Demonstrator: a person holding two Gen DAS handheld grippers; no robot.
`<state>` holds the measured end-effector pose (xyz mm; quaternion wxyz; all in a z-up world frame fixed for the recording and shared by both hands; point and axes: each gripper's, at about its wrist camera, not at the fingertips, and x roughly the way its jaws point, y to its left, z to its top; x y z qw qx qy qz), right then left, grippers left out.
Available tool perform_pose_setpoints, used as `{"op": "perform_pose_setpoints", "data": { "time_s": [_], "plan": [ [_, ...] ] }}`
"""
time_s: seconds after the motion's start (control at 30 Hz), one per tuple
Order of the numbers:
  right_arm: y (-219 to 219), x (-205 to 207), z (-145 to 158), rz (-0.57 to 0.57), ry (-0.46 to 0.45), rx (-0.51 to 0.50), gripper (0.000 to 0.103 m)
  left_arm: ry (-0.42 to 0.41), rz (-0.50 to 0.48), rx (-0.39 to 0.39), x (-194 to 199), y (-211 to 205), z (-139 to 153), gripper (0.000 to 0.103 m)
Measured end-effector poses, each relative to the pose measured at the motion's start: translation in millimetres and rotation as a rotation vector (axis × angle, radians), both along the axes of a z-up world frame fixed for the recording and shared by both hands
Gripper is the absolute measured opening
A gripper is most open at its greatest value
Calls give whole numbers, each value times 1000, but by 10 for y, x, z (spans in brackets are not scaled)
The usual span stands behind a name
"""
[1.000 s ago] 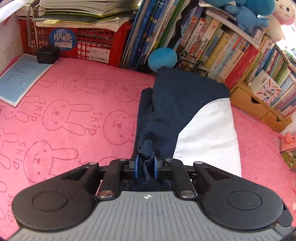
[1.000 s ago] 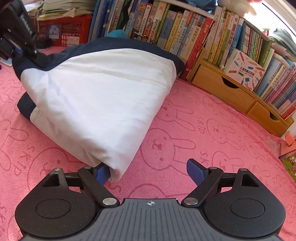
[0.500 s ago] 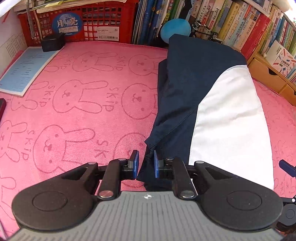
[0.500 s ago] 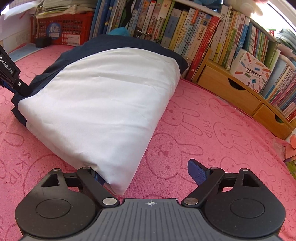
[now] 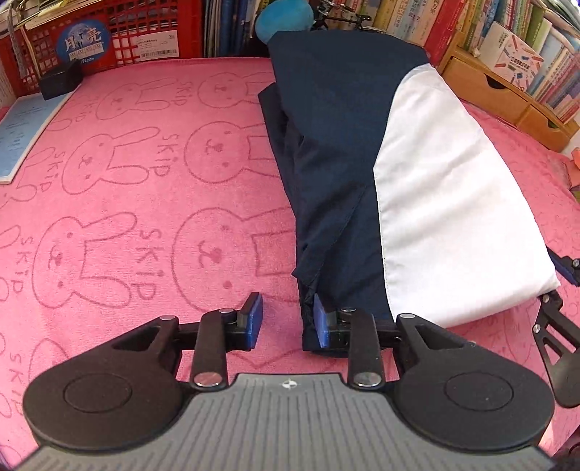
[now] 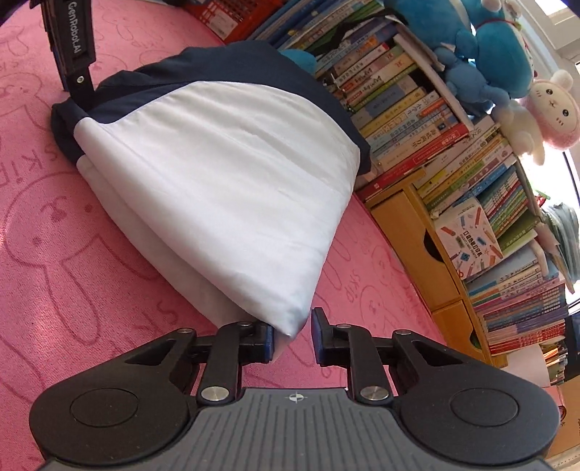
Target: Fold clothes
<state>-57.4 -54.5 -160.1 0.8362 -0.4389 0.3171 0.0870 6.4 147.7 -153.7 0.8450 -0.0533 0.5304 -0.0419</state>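
Note:
A folded navy and white garment [image 5: 380, 174] lies on the pink rabbit-print cloth [image 5: 145, 181]. My left gripper [image 5: 288, 320] is open at the garment's near navy corner. The navy edge hangs against its right finger, and the left finger stands free on the cloth. My right gripper [image 6: 291, 338] is part closed around the near white corner [image 6: 286, 322] of the garment [image 6: 224, 174]. A gap shows between the fabric and its right finger. The left gripper's body [image 6: 72, 47] shows at the garment's far left end in the right wrist view.
A red basket [image 5: 119, 32] and a row of books [image 5: 417, 21] stand along the back. Wooden drawers [image 6: 427, 253] under stacked books [image 6: 507, 217] sit to the right. A blue booklet [image 5: 21, 134] lies at the left. Plush toys [image 6: 489, 54] sit on the books.
My left gripper has opened and let go of the navy fold, which now rests on the cloth. My right gripper has narrowed around the white corner and tilted.

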Motion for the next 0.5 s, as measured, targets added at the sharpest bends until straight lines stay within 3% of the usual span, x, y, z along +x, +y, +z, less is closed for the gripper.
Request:
{"op": "perform_pose_setpoints", "data": {
  "time_s": [0.2,0.27,0.37,0.4,0.43,0.5],
  "plan": [
    [-299,-119,57,-80,28,-65,21,1,-83,-1,-172,-227,-20,36],
    [-410,-135,17,-138,56,-87,7,-4,-91,10,-193,-262,-25,36],
    [-559,-148,153,-155,99,64,12,-6,-88,-2,-194,-235,-26,36],
    [-608,-152,200,-160,113,116,25,-5,-86,-8,-193,-222,-24,36],
    [-658,-156,246,-165,128,168,46,3,-83,-17,-187,-202,-17,36],
    [-659,-199,351,-147,142,245,66,26,-70,-27,-183,-147,-2,36]
  ]
}}
